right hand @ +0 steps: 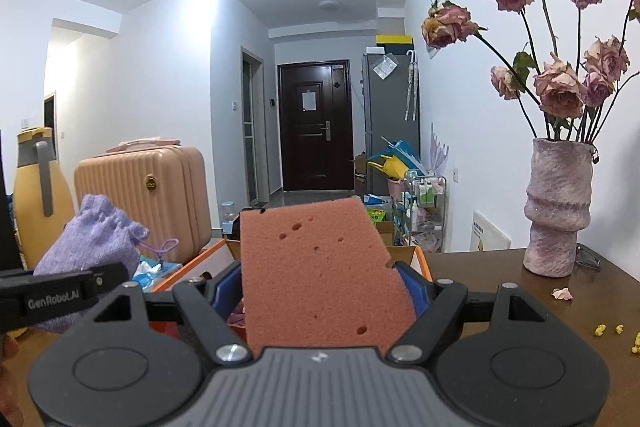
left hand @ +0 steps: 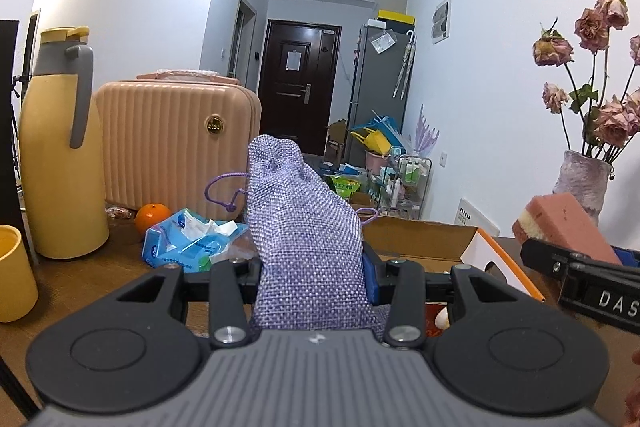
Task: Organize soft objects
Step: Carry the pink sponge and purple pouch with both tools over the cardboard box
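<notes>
Kinda midway: left gripper [left hand: 316, 283] is clamped on the purple drawstring pouch [left hand: 296, 219], right gripper [right hand: 326, 291] squeezes the pink sponge [right hand: 320, 267], both held above the open cardboard box [left hand: 424, 243], nothing dropped in yet.

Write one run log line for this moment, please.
left gripper: shut on purple pouch | right gripper: shut on pink sponge | both held above open cardboard box
</notes>
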Demonstrator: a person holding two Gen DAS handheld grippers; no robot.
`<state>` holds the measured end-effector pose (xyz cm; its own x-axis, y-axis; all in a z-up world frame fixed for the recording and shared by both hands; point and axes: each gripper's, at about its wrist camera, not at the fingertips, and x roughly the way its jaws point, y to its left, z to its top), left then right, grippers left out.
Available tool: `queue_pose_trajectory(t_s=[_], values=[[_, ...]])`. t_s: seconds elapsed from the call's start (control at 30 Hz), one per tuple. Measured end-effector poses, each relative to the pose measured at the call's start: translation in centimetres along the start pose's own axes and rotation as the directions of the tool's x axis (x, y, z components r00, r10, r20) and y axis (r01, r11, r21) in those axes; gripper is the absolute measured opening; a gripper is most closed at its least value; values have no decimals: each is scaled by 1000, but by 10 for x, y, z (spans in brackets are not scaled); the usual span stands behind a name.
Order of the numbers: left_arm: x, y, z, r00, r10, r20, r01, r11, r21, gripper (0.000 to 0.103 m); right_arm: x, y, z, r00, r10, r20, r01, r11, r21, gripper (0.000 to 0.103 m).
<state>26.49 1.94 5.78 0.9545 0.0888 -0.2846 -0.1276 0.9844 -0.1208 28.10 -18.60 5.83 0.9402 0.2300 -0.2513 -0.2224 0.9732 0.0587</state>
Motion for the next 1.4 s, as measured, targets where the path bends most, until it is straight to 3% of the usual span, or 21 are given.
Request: queue_pose_trajectory(t_s=[0.53,1.4], values=[[30,-5,9,1000,23,-5,-23,1000,-19,42,46,-8,16,999,-32,-32,34,999,38,78],[101,-12,21,999,41,-26,-41,999,-17,42,119,-7,22,992,-51,-111,50,999,-15,78]])
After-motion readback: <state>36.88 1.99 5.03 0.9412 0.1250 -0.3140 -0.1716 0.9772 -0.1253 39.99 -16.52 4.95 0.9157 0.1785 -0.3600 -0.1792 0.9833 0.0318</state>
